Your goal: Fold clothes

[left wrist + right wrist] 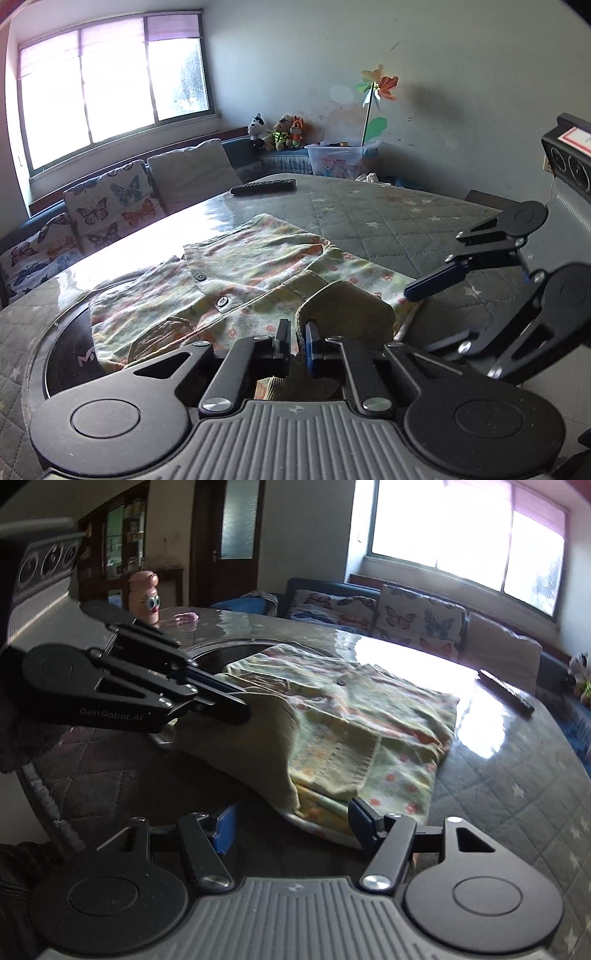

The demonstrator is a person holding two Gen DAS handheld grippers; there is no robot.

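My left gripper (296,338) pinches the shirt (229,280) by its near cuff to lift it for folding, while my right gripper (290,823) hangs released beside it.

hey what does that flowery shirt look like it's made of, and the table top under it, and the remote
The flowery shirt looks like soft woven cotton, matte: it creases and drapes, with a ribbed olive cuff. The table top appears to be quilted, star-stitched fabric under a glossy clear sheet, perhaps glass or vinyl, given the strong window glare. The remote looks like matte black plastic, though it is too far to be sure.

Left hand-held gripper (298,338) pinches floral shirt (236,273) hem.
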